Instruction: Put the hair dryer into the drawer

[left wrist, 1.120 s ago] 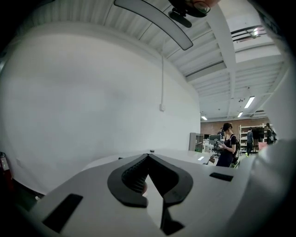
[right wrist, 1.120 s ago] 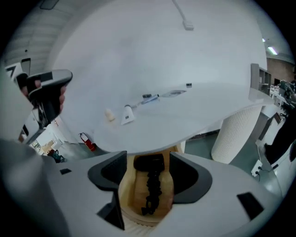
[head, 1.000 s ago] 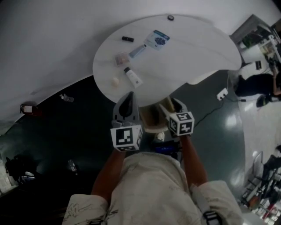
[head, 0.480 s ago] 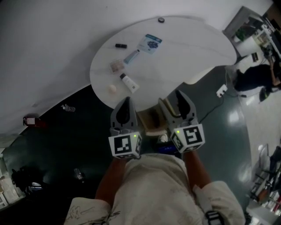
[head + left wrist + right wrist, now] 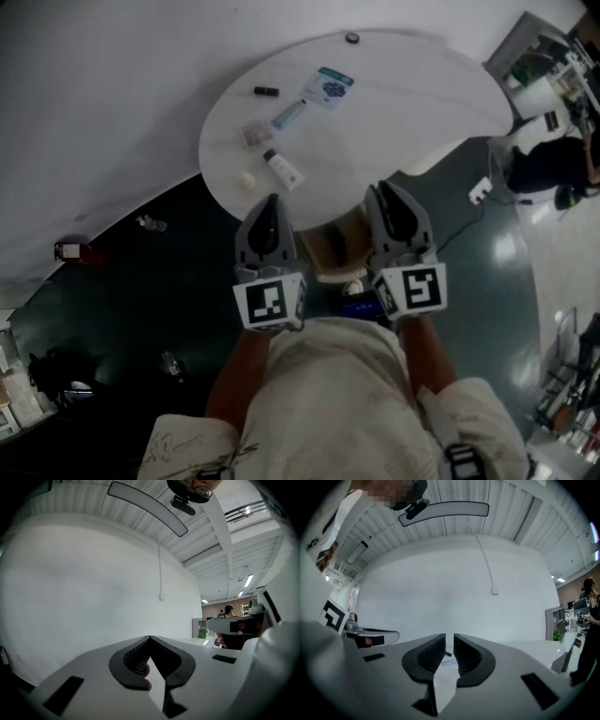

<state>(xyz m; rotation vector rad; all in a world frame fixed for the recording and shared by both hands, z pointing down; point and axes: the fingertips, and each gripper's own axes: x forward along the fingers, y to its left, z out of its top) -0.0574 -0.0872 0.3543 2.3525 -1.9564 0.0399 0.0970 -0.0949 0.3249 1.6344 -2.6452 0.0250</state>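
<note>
tongs in each of our hands point away from us toward the near edge of a white, rounded worktop (image 5: 412, 103), seen from above our head. the left tongs (image 5: 273, 202) and the right tongs (image 5: 382, 190) are held side by side and apart. each has a black-and-white marker cube at its back end.

between them, under the worktop's edge, a tan drawer (image 5: 317, 251) stands pulled open toward us, with one pair of tongs at each side of it. we cannot make out the hair dryer for certain. the inside of the drawer is dim and holds a darker shape that we cannot name. neither pair of tongs carries the hair dryer.

in the left gripper view the tips are pressed together and pinch nothing. in the right gripper view the ribbed pads (image 5: 431, 656) have just been closing and now stand almost together. only a thin slit is left between them, and nothing is in it.

small things lie on the left part of the worktop, beyond the tongs:
- a white tube with a dark cap (image 5: 284, 170)
- a cream round thing (image 5: 247, 180) just beside that tube
- a small pinkish box (image 5: 253, 133)
- a slim bluish tube (image 5: 287, 114)
- a blue-and-white packet (image 5: 334, 82)
- a short black stick (image 5: 266, 91)
- a dark round knob (image 5: 352, 37) alone at the far edge

a dark glossy floor (image 5: 141, 309) surrounds the worktop. a person in dark clothes (image 5: 539, 173) is at the far right.
</note>
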